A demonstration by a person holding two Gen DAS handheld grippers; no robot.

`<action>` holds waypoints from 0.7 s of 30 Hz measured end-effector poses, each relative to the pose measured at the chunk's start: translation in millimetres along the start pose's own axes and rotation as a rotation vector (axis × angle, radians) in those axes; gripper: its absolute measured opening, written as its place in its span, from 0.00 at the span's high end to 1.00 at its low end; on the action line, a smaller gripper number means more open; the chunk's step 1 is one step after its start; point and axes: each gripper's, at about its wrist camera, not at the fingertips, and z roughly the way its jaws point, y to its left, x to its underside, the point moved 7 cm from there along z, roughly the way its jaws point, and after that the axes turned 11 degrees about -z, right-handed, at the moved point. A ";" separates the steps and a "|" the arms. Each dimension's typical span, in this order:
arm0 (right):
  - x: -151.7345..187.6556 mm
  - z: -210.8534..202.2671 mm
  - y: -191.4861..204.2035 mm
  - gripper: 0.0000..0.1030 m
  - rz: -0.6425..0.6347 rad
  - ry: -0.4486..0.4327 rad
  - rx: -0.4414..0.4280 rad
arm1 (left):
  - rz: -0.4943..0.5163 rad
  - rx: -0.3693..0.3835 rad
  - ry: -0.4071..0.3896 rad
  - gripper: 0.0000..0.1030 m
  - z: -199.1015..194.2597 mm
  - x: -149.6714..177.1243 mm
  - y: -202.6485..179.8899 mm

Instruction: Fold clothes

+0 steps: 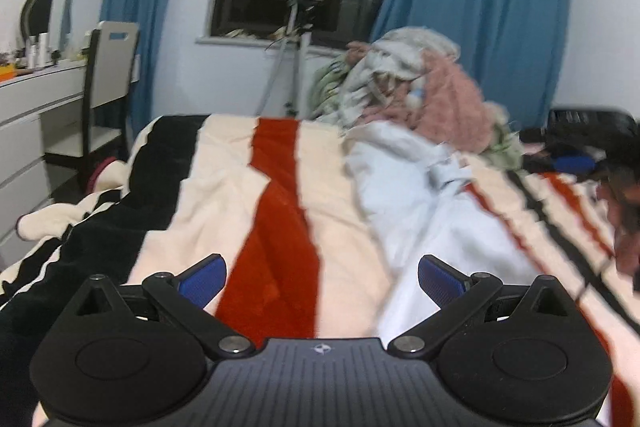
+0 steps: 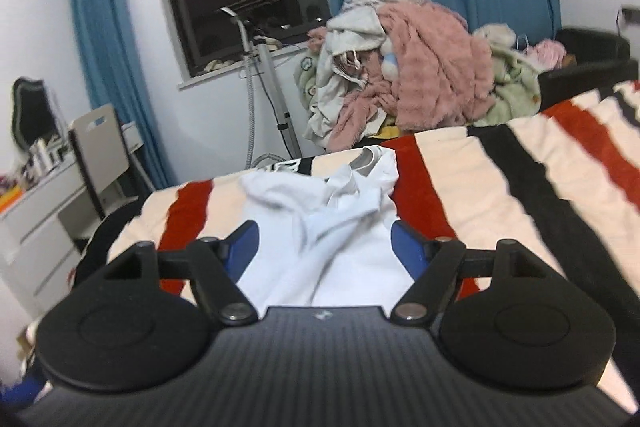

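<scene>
White shirt (image 2: 320, 227) lies crumpled, collar pointing away.

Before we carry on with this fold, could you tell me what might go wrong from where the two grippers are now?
1. The white garment lies crumpled, so the open right gripper may pinch several layers rather than one edge.
2. The open left gripper points at the striped blanket beside the garment and might grab the plush blanket instead.
3. Both views are motion-blurred, so aiming at a hem could be imprecise.
</scene>
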 end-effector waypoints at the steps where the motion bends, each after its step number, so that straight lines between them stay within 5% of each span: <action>1: 7.8 -19.0 2.6 0.28 0.004 0.000 -0.003 | 0.006 0.006 0.005 0.00 -6.3 1.0 -3.0; 10: 85.1 -160.4 22.0 0.27 0.047 0.010 -0.018 | 0.084 0.043 0.037 0.00 -56.9 18.6 -33.0; 21: 102.2 -169.7 24.5 0.28 0.061 0.030 -0.047 | 0.035 -0.026 0.113 0.00 -62.1 36.2 -21.6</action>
